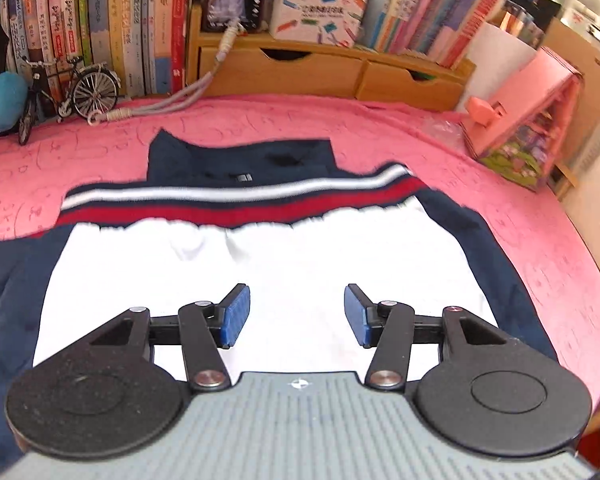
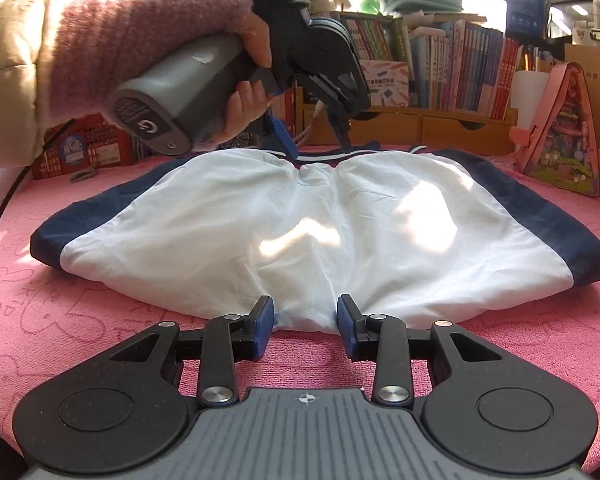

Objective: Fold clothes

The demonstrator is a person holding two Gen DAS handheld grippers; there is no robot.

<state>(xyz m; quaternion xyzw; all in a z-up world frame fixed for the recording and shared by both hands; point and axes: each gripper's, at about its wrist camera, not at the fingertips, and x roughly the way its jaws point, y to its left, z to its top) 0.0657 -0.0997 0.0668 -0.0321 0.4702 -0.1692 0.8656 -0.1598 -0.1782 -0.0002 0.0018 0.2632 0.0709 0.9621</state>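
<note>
A white garment [image 1: 260, 264] with navy side panels and a red, white and navy striped band lies spread on the pink tablecloth [image 1: 500, 208]. My left gripper [image 1: 296, 312] hovers open over its white middle, with nothing between the blue pads. In the right wrist view the garment [image 2: 340, 220] lies flat ahead. My right gripper [image 2: 305, 322] is open and low at its near edge, and a bulge of white cloth sits between the fingertips. A hand in a pink sleeve [image 2: 140, 40] holds the left gripper [image 2: 314, 140] above the far edge.
Books [image 1: 100, 20] and a wooden drawer unit [image 1: 320, 68] line the back. A model bicycle [image 1: 68, 88], a blue plush [image 1: 4, 100] and a cable [image 1: 160, 104] sit back left. A pink toy house [image 1: 524, 120] stands at right. A red basket [image 2: 84, 148] is at far left.
</note>
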